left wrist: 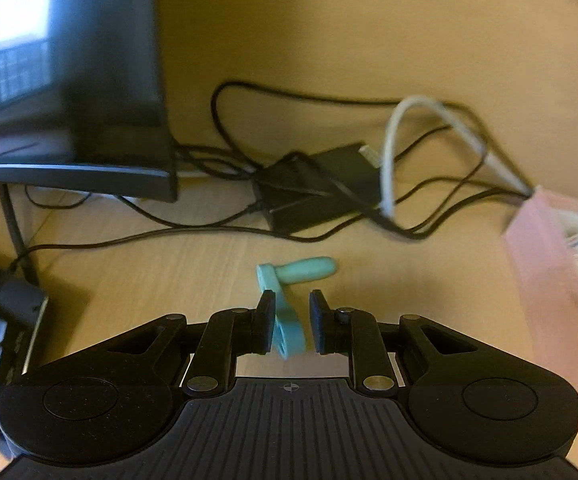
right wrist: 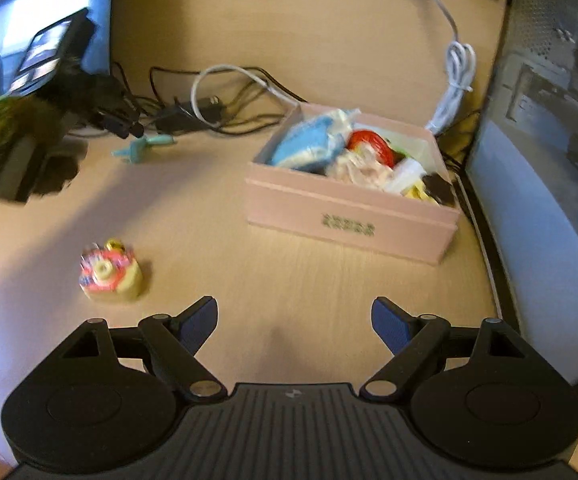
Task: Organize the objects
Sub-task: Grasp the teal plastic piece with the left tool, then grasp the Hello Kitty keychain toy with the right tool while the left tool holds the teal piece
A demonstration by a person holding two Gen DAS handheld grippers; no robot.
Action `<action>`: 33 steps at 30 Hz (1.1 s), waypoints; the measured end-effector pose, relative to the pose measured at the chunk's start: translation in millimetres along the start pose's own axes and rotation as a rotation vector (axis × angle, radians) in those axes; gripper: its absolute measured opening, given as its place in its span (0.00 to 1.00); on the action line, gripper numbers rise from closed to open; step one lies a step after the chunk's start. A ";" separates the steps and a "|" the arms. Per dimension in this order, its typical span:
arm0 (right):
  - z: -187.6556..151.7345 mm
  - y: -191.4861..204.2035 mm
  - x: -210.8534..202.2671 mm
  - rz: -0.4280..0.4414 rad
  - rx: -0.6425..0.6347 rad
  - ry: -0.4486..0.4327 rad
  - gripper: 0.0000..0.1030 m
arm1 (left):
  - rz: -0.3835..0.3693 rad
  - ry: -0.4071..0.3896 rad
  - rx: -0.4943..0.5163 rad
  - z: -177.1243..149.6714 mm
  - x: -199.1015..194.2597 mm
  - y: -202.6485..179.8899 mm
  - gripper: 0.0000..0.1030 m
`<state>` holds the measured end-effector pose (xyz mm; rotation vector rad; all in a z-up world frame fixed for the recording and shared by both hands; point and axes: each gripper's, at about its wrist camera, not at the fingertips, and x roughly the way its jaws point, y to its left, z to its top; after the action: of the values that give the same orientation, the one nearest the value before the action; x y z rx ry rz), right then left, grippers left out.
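On a pale wooden desk (right wrist: 309,280), one small teal plastic crank-shaped piece (left wrist: 289,320) between the left gripper (left wrist: 291,320) pads, not clearly clamped; cannot tell. Best to close squarely on the flat arm, lift clear of the tangled black cables (left wrist: 289,184), then carry to the one pink cardboard box (right wrist: 349,216), nearly full. Right gripper (right wrist: 293,324) spread wide, holding nothing. One pink-and-yellow round toy (right wrist: 111,276) loose nearby.

Bare desk (right wrist: 289,280) open centre, pink box (right wrist: 349,216) blocking right, tangled cables (left wrist: 329,184) crowding far edge, monitor (left wrist: 69,80) walling left.
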<state>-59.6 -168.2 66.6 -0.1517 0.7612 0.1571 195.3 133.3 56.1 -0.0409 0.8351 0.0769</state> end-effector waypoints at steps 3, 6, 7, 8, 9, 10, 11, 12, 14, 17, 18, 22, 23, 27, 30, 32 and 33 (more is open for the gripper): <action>-9.7 -10.0 -2.6 -0.037 0.030 0.033 0.82 | 0.039 0.045 0.016 4.1 19.7 -1.9 0.23; -17.2 -18.1 -4.6 -0.062 0.054 0.059 0.82 | 0.062 0.053 0.017 1.4 24.0 -2.2 0.23; -18.9 -19.3 -5.0 -0.067 0.057 0.064 0.82 | 0.060 0.052 0.021 0.0 22.4 -2.8 0.23; -19.8 -19.2 -4.8 -0.069 0.057 0.067 0.82 | 0.055 0.056 0.021 -0.5 20.4 -3.5 0.22; -20.4 -18.7 -4.2 -0.069 0.055 0.068 0.82 | 0.046 0.065 0.020 -2.5 16.7 -3.4 0.22; -20.0 -17.1 -3.8 -0.065 0.051 0.066 0.82 | 0.044 0.085 0.017 -5.3 12.2 -3.9 0.22; -19.0 -14.8 -3.1 -0.059 0.046 0.063 0.82 | 0.030 0.090 0.016 -9.9 7.1 -1.9 0.21; -17.4 -11.6 -2.3 -0.051 0.039 0.058 0.82 | 0.017 0.095 0.013 -15.7 0.5 1.0 0.20; -12.8 -3.1 -1.3 -0.029 0.020 0.042 0.82 | -0.021 0.105 0.006 -31.3 -14.7 9.4 0.20; -5.9 11.3 2.3 0.016 -0.008 0.023 0.83 | -0.092 0.112 0.016 -65.7 -46.9 22.2 0.18; -3.6 16.9 4.8 0.033 -0.019 0.020 0.83 | -0.131 0.116 0.030 -82.0 -62.0 26.5 0.17; 4.8 41.8 13.5 0.104 -0.057 0.016 0.83 | -0.241 0.114 0.114 -136.7 -110.5 35.3 0.17; 6.7 49.5 15.9 0.124 -0.070 0.016 0.83 | -0.233 0.101 0.157 -151.0 -122.8 34.6 0.18; 11.5 80.3 19.1 0.183 -0.139 0.009 0.84 | -0.213 0.057 0.222 -175.3 -140.5 32.2 0.18; 11.8 97.5 15.8 0.207 -0.200 -0.005 0.85 | -0.210 0.052 0.202 -173.1 -140.1 31.1 0.18; 11.8 104.0 13.9 0.212 -0.223 -0.012 0.87 | -0.205 0.062 0.178 -168.9 -137.9 30.1 0.18; 12.1 105.2 13.4 0.212 -0.224 -0.013 0.87 | -0.203 0.065 0.175 -169.2 -137.7 30.5 0.18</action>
<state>-62.4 -61.9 57.6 -0.2825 0.7448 0.4447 -24.3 145.3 44.6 0.0370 0.8961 -0.1895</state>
